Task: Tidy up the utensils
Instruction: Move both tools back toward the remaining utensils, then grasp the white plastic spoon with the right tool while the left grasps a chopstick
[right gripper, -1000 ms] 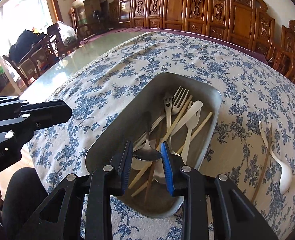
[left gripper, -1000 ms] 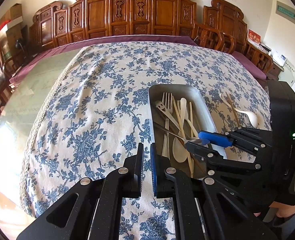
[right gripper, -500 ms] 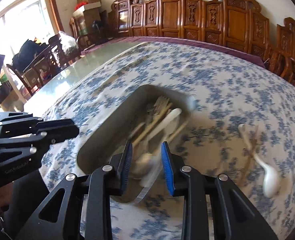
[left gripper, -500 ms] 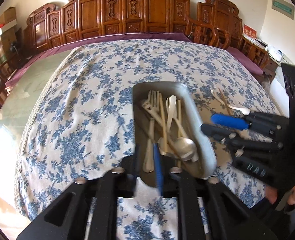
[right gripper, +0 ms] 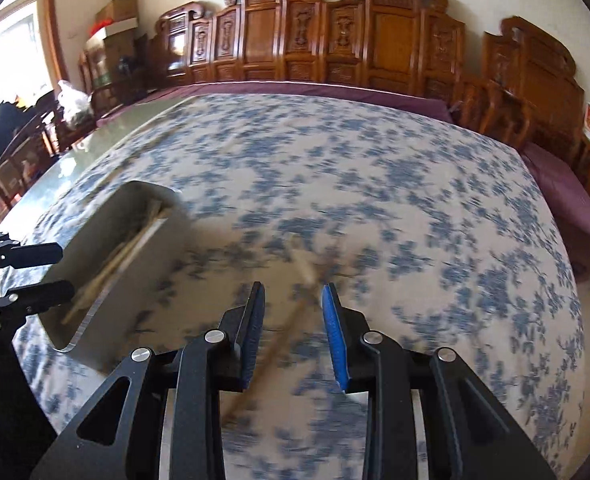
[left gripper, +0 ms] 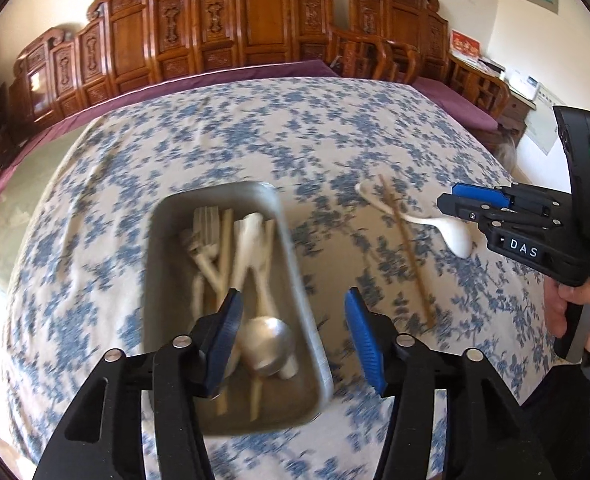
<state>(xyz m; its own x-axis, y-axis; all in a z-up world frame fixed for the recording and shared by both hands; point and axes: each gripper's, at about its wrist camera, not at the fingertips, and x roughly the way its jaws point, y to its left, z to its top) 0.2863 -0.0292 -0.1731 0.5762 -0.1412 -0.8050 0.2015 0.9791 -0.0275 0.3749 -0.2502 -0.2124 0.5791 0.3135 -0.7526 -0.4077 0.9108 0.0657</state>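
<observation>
A grey metal tray (left gripper: 167,272) on the blue-flowered tablecloth holds forks, chopsticks, pale spoons and a metal spoon (left gripper: 267,340). My left gripper (left gripper: 295,316) is open and empty above the tray's near right rim. A white spoon (left gripper: 451,232) and a wooden chopstick (left gripper: 407,256) lie on the cloth right of the tray. My right gripper (right gripper: 293,316) is open over them, with the blurred chopstick (right gripper: 279,332) between its fingers; it also shows in the left wrist view (left gripper: 479,200). The tray shows at the left of the right wrist view (right gripper: 131,248).
The tablecloth (left gripper: 255,136) covers a large round table with a purple edge (left gripper: 215,76). Carved wooden chairs (left gripper: 255,20) line the far wall. A bare glass table part (right gripper: 95,152) lies at the left. My hand (left gripper: 575,312) holds the right gripper's handle.
My left gripper has opened wide and shifted right over the tray's rim. My right gripper left the tray, swung right and now hovers open over the chopstick and white spoon.
</observation>
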